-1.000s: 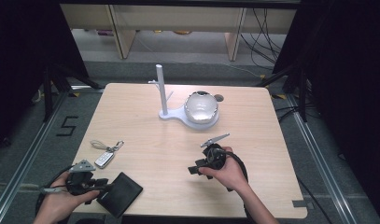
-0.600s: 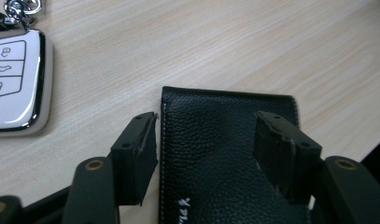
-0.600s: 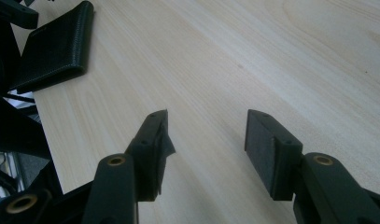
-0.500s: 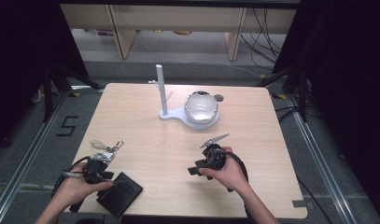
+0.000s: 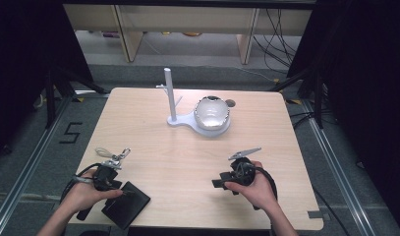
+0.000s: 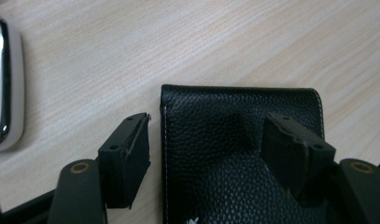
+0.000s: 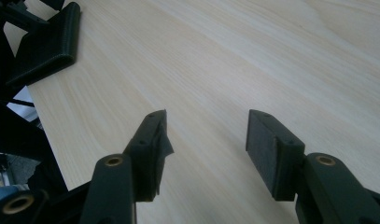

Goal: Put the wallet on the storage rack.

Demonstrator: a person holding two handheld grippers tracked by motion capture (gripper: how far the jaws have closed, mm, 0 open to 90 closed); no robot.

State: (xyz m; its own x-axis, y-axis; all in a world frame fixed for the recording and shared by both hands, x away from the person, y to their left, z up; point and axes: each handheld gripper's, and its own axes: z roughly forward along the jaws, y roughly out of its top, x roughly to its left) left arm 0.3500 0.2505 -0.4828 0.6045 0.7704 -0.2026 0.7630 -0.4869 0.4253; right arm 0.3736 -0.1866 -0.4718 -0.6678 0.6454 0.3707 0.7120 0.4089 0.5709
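Observation:
A black leather wallet (image 5: 126, 204) lies near the table's front left corner. My left gripper (image 5: 114, 186) is open just above it. In the left gripper view the wallet (image 6: 234, 154) runs between the two jaws: the left fingertip (image 6: 131, 140) is over bare wood beside its stitched edge, and the right one is over the leather. My right gripper (image 5: 218, 183) is open at the front right and points left over bare table. Nothing is between its fingers (image 7: 206, 140). The wallet (image 7: 52, 42) shows far off in the right gripper view.
A bunch of keys (image 5: 114, 156) with a silver-and-white fob (image 6: 1, 84) lies just beyond the left gripper. A white stand (image 5: 172, 98) with an upright post and a silvery bowl-shaped object (image 5: 212, 113) sit at the back middle. The table's front edge (image 5: 197, 228) is close to both hands.
My left gripper has moved right and a little forward, from beside the wallet to over its edge. The right gripper has stayed where it was.

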